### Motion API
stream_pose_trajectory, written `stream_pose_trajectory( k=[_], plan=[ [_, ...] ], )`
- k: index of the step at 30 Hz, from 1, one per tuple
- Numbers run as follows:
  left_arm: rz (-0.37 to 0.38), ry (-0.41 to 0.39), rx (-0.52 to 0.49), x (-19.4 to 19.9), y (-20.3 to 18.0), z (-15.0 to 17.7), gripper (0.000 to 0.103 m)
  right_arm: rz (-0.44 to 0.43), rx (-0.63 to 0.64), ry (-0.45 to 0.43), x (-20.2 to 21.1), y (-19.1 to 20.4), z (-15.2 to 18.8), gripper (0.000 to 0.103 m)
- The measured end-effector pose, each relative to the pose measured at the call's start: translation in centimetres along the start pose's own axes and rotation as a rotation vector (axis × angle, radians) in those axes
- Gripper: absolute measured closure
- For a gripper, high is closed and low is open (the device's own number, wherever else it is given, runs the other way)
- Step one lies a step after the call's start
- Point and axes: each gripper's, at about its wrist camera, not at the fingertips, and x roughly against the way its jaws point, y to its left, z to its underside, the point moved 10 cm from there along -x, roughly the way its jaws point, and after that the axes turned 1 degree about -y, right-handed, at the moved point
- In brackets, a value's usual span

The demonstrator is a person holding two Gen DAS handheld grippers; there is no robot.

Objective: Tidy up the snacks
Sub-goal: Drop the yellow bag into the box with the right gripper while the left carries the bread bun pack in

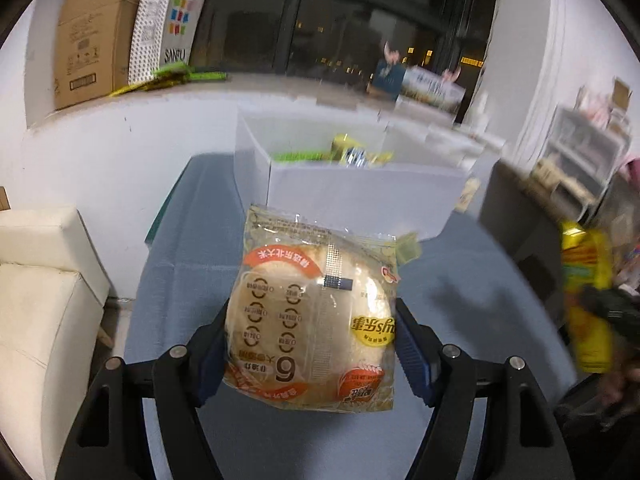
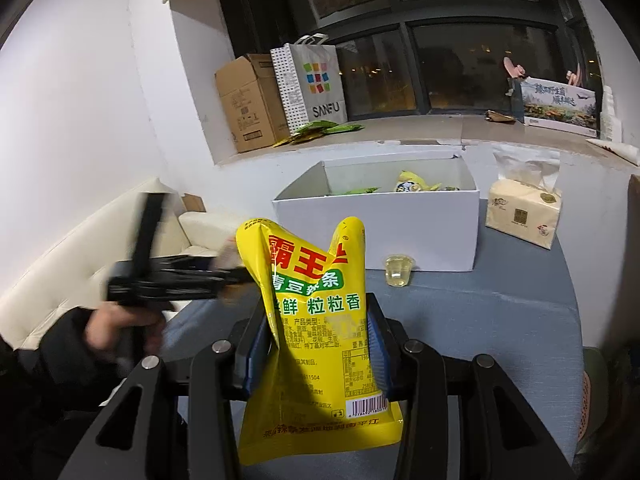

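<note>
A clear, crinkled rice cake packet (image 1: 312,312), round and pale inside its printed film, was held clamped between the blue ribbed pads of the left gripper (image 1: 310,350), above the grey-blue tablecloth (image 1: 192,264). A glossy yellow snack bag (image 2: 316,328), pinched narrow at its waist and flared at the top corners, was gripped in the right gripper (image 2: 318,350); its lower edge was seen hanging below the fingers. Both packets were carried short of the white cardboard box (image 2: 376,232), a matte, straight-walled open bin in which green and yellow wrappers (image 2: 412,184) could be partly seen; the rest of its contents was hidden by the near wall. A small clear jelly cup (image 2: 398,270) was set on the cloth just beside the box's front face, and a soft tissue pack (image 2: 524,216) stood near its right side. In the left wrist view the right edge was smeared by blur, so the yellow bag there was hard to read. Bare cloth was left open between the grippers and the box. A cream sofa (image 1: 44,280) was seen off the table's left edge, cut off by the frame.
</note>
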Motion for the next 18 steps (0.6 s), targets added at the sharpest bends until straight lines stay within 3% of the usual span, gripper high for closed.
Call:
stream_pose_trajectory(
  k=[5,9,14,18],
  plan=[
    [0.053,-0.073,0.029,3.3,-0.8,-3.4,0.026,0.0,-0.067,-0.02,-0.5,-1.3,-1.1,0.057],
    [0.109,-0.12,0.058,3.6,-1.6,-7.9,0.026,0.025,-0.091,-0.055,-1.2,-2.8,-4.9,0.057],
    [0.163,-0.147,0.042,0.5,-3.7,-14.7,0.026,0.044,-0.106,-0.077,-4.0,-5.0,-11.8,0.056],
    [0.096,-0.15,-0.045,-4.1,-4.7,-19.5,0.026,0.114,-0.121,-0.038,-8.6,-8.3,-16.5,0.056]
  ],
)
